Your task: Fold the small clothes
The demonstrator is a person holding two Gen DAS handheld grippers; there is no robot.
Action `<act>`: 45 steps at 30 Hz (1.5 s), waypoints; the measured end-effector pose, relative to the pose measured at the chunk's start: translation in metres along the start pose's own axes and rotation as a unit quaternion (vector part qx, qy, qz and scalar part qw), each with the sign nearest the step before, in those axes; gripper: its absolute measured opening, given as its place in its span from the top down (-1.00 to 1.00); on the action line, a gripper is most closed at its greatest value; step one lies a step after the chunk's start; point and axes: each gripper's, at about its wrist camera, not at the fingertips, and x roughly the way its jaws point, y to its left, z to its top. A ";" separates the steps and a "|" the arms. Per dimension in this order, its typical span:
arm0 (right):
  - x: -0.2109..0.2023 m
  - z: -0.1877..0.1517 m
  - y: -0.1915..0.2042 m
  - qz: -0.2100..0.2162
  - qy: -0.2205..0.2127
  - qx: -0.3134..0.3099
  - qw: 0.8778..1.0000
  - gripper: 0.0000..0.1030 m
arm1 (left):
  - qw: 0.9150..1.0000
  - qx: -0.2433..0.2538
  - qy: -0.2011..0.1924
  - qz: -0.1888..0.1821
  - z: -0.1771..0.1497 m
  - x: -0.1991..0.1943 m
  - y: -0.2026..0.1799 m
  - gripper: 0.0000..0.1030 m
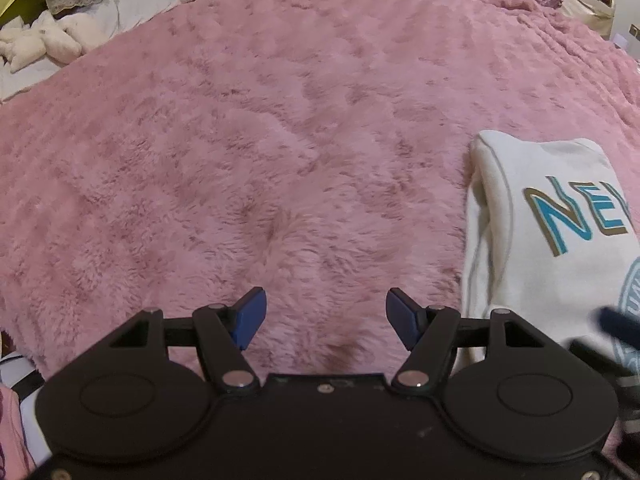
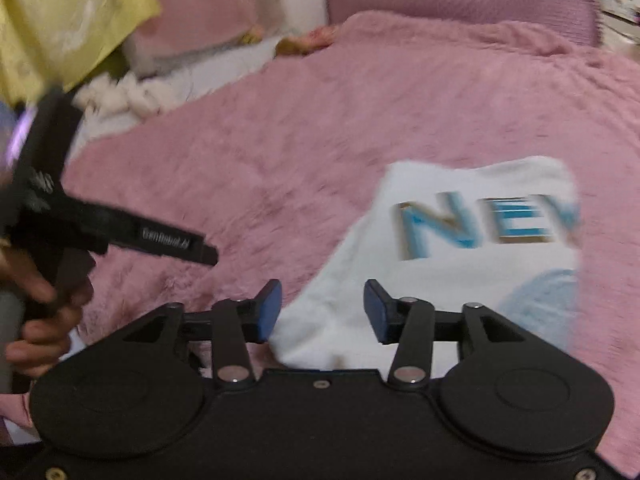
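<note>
Both my grippers, left gripper (image 1: 326, 316) and right gripper (image 2: 322, 310), sit wide open and empty; folded white shirt (image 1: 548, 240) at 3 o'clock on the pink blanket (image 1: 280, 140).

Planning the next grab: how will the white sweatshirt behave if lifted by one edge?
The sweatshirt is probably floppy: its folded layers sag softly and would likely unfold. The fuzzy pink blanket probably grips it, so pushing may bunch it.

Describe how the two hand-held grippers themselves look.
Both match: the left hand-held gripper and the right hand-held gripper each have a matte black body with two round housings, black linkage bars on silver pivot pins, and blue pads on the fingertips. Seen from the right wrist, the left one's side bears small white lettering, too blurred to read.
</note>
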 end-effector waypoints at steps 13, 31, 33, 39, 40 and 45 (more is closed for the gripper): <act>-0.054 -0.064 -0.150 -0.094 0.010 0.228 0.969 0.10 | 0.998 0.042 0.027 -0.043 -0.033 0.013 -0.097 -0.32; -0.002 -0.077 -0.135 -0.078 0.104 0.192 0.973 0.42 | 0.994 0.090 0.051 0.030 -0.054 0.040 -0.101 -0.39; -0.012 -0.063 -0.132 -0.081 0.087 0.180 0.976 0.39 | 0.995 0.095 0.030 0.026 -0.041 0.025 -0.103 -0.39; -0.015 -0.036 -0.129 -0.098 0.055 0.156 0.981 0.20 | 0.997 0.070 0.014 -0.024 -0.012 0.024 -0.107 -0.39; -0.008 -0.032 -0.128 -0.099 0.058 0.152 0.982 0.20 | 0.997 0.075 0.016 -0.023 -0.012 0.029 -0.110 -0.39; 0.041 -0.037 -0.130 -0.124 0.107 0.143 0.976 0.15 | 0.994 0.092 0.054 0.000 -0.028 0.078 -0.123 -0.44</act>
